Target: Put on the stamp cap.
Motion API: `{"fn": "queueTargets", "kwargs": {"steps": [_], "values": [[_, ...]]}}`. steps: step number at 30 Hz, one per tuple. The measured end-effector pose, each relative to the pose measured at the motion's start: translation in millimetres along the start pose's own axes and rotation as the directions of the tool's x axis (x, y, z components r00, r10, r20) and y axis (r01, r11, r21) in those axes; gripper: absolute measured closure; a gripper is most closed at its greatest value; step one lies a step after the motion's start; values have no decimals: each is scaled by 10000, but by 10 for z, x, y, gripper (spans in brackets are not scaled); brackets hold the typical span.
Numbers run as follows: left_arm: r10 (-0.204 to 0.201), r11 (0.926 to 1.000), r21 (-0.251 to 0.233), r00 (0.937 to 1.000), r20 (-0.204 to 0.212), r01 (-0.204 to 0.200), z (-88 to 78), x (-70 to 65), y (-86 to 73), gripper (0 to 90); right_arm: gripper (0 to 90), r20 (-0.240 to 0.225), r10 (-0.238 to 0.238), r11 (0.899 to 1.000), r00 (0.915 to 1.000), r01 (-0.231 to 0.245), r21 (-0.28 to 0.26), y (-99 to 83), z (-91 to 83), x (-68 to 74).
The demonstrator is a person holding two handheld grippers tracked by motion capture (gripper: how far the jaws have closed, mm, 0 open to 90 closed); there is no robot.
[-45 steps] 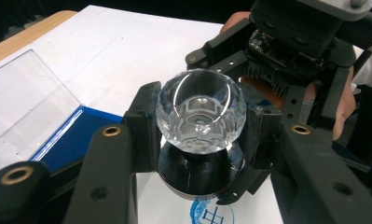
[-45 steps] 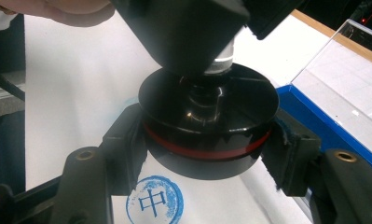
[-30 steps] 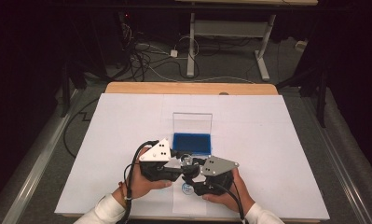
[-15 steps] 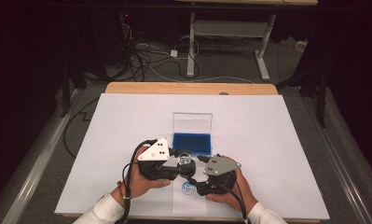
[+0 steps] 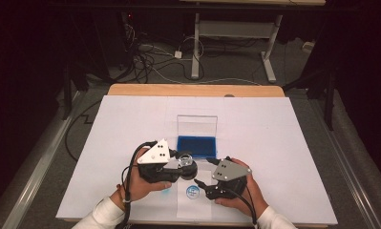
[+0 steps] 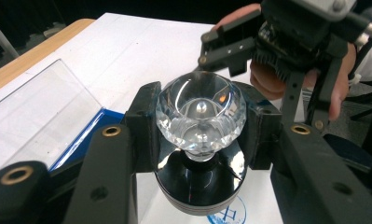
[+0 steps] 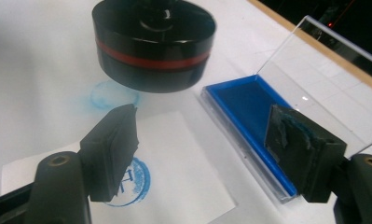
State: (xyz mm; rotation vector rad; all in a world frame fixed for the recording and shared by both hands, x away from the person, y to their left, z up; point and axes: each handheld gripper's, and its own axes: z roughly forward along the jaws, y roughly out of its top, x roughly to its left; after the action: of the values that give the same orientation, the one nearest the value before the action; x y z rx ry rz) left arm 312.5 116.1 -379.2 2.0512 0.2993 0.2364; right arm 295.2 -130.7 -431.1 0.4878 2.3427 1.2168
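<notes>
Both grippers are black, left gripper [image 5: 178, 168] and right gripper [image 5: 203, 185], grey three-cornered plates, brass-ringed screw holes, white sleeves [image 5: 102, 215].

A lab or test room, dimly lit: a wooden table [image 5: 193, 89] covered in white sheet [image 5: 283, 143] stands on grey carpet [image 5: 45, 157], with tangled cables [image 5: 154, 57] at 11 o'clock and a metal desk frame [image 5: 236, 33] at 12 o'clock.

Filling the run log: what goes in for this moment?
left hand-held gripper: shut on stamp | right hand-held gripper: open | paper: printed
</notes>
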Motion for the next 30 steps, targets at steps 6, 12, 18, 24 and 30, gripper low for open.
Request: {"fn": "queueTargets", "kwargs": {"steps": [6,12,18,24,30], "values": [[67,9998,169,9998,-211,-63,-33,14,-24,543,262,307,-68,10000,9995,70,-46,-13,-78,-43],[-3,9998,222,9993,-385,12,-68,44,-51,543,266,650,-142,9998,9978,150,-122,-28,-178,-87],[83,9994,325,9986,-524,-66,-93,59,-54,543,270,1199,-172,9994,9926,207,-282,-45,-296,-139],[172,9991,408,9973,-717,-143,-119,88,-57,543,267,1449,54,9996,9894,-14,-279,-108,-396,-198],[187,9991,406,9961,-868,-152,-149,112,-56,543,263,1671,217,9996,9857,-184,-209,-194,-472,-227]]}}
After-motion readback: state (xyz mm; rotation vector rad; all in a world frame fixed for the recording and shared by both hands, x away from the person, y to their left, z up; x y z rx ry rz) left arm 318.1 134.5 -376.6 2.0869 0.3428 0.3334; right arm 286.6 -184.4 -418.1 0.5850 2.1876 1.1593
